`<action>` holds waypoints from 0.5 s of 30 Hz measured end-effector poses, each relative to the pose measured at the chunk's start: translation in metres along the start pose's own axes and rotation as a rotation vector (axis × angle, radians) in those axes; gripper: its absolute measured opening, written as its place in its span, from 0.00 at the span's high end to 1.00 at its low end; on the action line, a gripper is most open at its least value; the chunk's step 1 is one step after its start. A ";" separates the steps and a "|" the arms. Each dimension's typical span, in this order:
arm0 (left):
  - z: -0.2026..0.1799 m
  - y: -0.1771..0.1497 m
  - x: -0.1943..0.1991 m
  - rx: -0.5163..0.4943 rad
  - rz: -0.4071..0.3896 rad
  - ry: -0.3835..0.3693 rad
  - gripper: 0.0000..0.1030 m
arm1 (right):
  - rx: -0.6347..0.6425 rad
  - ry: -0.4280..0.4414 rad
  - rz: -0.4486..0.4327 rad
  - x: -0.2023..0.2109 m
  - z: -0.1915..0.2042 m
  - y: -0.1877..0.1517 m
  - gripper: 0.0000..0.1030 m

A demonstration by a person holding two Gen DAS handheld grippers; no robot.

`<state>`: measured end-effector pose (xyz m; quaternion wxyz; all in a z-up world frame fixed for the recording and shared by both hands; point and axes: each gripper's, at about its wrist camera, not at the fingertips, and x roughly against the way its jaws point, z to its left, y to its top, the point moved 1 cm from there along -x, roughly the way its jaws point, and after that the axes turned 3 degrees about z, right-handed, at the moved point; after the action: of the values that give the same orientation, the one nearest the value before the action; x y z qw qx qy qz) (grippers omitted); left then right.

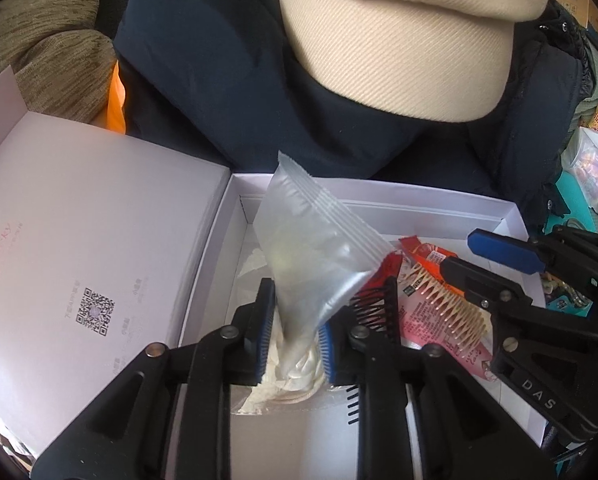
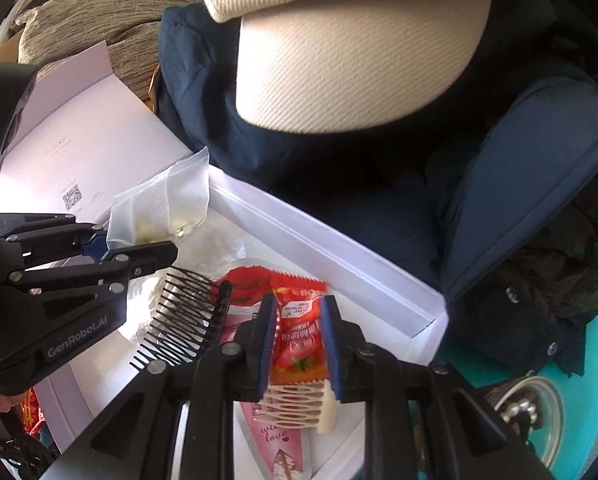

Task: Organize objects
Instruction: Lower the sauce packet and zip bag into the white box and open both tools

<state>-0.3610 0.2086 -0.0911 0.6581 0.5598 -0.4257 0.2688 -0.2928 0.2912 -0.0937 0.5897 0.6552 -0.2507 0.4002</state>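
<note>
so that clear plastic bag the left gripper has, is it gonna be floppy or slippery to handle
Likely floppy: the clear plastic bag crumples to a narrow twist where the left gripper pinches it. Probably light, since its upper part stands up unsupported and only a few small pale pieces show inside. The glossy film may be slippery, so a pinch on the bunched part seems safest.

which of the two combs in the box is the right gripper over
The cream comb. It lies under the right gripper, below the red packet between the jaws. The black comb lies apart, nearer the left gripper.
</note>
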 end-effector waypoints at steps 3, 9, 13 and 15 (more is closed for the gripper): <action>-0.004 0.000 0.008 -0.007 -0.025 0.015 0.60 | -0.007 -0.005 -0.008 0.006 0.000 0.000 0.64; -0.005 -0.003 0.027 -0.018 -0.063 0.034 0.49 | -0.010 -0.022 -0.026 0.021 0.000 -0.002 0.62; -0.006 -0.004 0.039 -0.004 -0.085 0.026 0.49 | -0.020 -0.026 -0.041 0.030 -0.002 0.007 0.61; 0.002 -0.003 0.049 0.004 -0.098 0.021 0.49 | -0.023 -0.026 -0.051 0.040 -0.008 0.004 0.61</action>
<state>-0.3344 0.2003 -0.0502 0.6739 0.5783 -0.3903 0.2430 -0.2758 0.3038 -0.0588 0.6040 0.6596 -0.2461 0.3735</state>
